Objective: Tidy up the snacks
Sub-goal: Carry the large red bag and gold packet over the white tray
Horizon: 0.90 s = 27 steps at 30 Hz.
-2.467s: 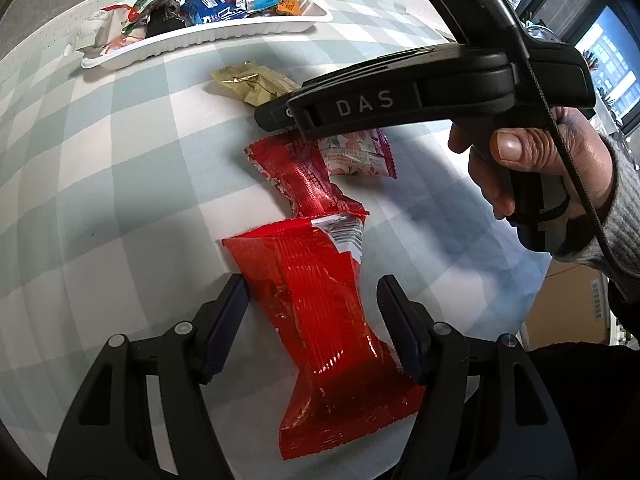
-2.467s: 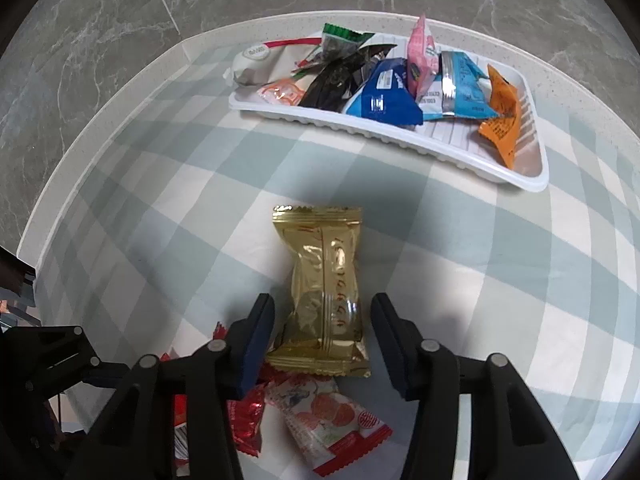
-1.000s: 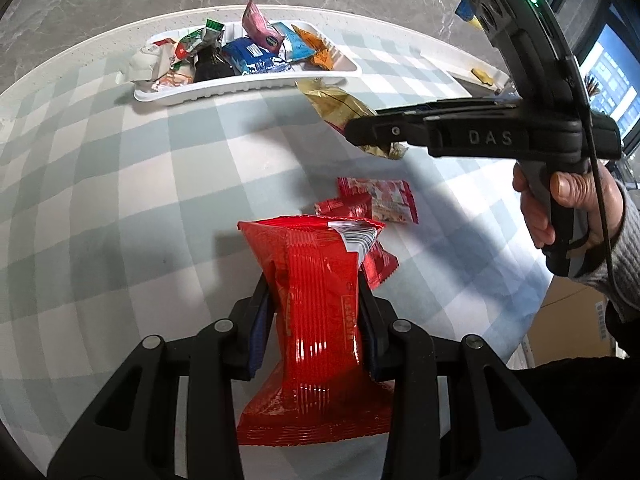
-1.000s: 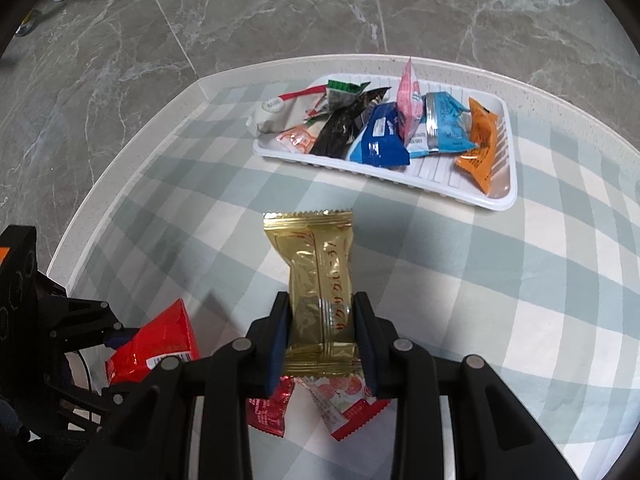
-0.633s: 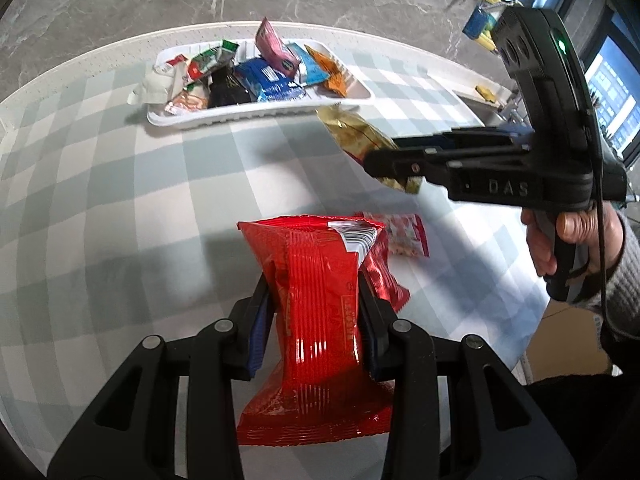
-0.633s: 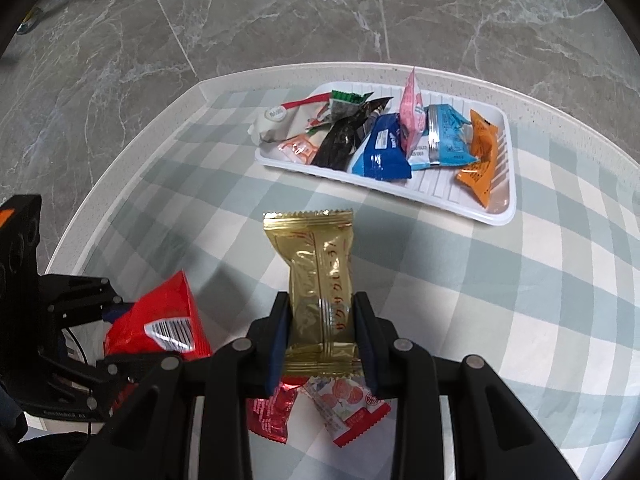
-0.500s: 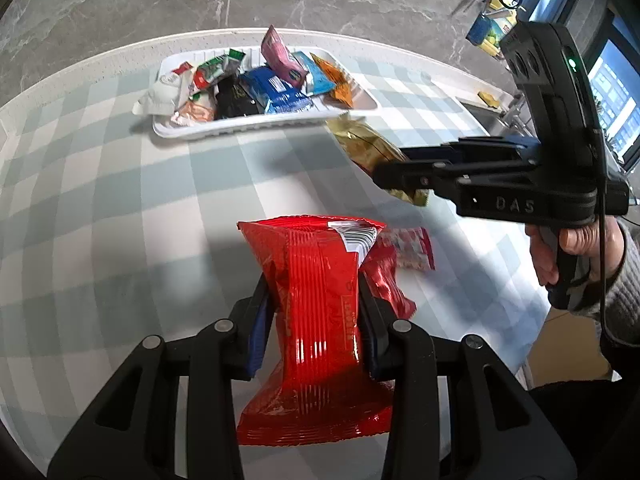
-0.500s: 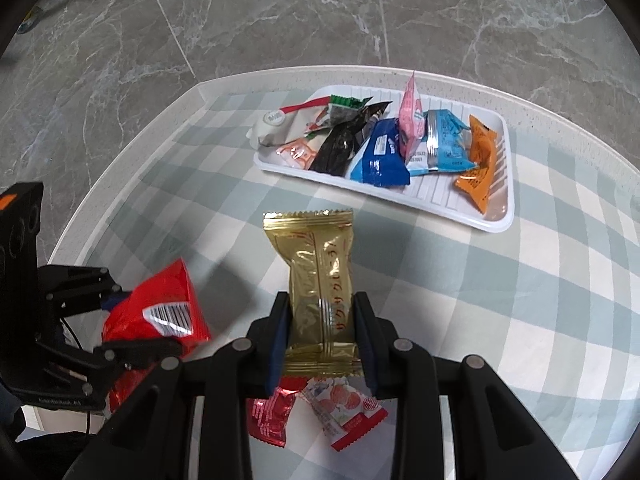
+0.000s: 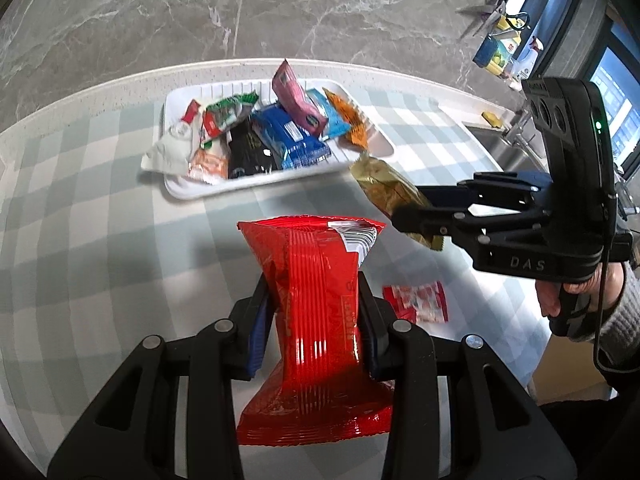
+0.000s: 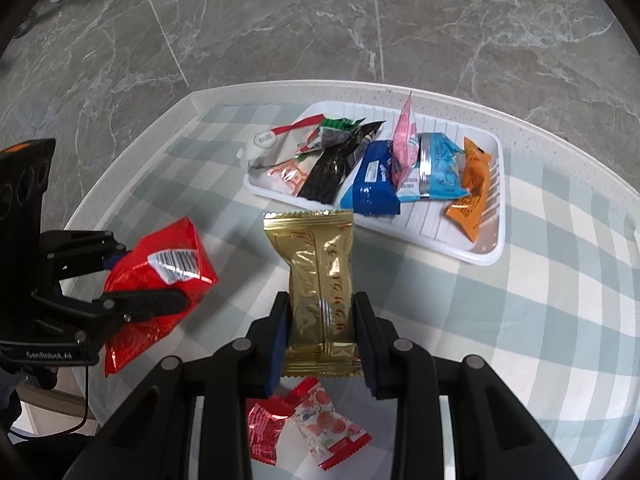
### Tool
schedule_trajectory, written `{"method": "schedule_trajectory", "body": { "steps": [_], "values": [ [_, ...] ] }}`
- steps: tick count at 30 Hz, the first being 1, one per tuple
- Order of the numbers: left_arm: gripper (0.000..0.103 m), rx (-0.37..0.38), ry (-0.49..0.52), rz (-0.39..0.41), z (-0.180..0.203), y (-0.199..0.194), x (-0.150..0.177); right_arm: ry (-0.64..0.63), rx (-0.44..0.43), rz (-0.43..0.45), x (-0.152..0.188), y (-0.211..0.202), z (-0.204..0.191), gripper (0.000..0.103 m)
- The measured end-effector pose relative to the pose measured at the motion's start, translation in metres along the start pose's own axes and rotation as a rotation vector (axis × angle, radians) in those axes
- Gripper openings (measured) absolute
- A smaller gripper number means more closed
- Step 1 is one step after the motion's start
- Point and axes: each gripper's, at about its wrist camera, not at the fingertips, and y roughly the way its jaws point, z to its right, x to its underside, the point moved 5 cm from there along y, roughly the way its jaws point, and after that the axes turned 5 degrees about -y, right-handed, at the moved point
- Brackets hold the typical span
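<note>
Left gripper (image 9: 316, 316) clamps our crinkly red foil snack bag (image 9: 316, 320); right gripper (image 10: 322, 334) clamps gold wrapper (image 10: 320, 280); we judge: approach white ribbed tray (image 10: 490, 258), upper centre, release low over bare slots

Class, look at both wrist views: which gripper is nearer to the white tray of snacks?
The right. The right gripper, holding the gold packet, hangs just short of the white tray's near edge; the left gripper, holding the red packet, is farther back.
</note>
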Motion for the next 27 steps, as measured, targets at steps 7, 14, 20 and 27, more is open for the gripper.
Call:
{"method": "schedule_trajectory", "body": {
  "steps": [7,14,20,27],
  "values": [
    [0.035,0.004,0.005,0.019,-0.007,0.007,-0.03,0.008,0.01,0.005,-0.013,0.004,0.011,0.034],
    [0.035,0.009,-0.003,0.038,-0.018,0.018,-0.068,0.031,0.018,0.014,-0.032,0.011,0.03,0.034],
    [0.035,0.003,-0.01,0.044,-0.029,0.031,-0.102,0.048,0.028,0.028,-0.052,0.018,0.049,0.034],
    [0.035,0.0,-0.009,0.049,-0.039,0.05,-0.14,0.054,0.041,0.042,-0.083,0.03,0.069,0.034]
  ]
}}
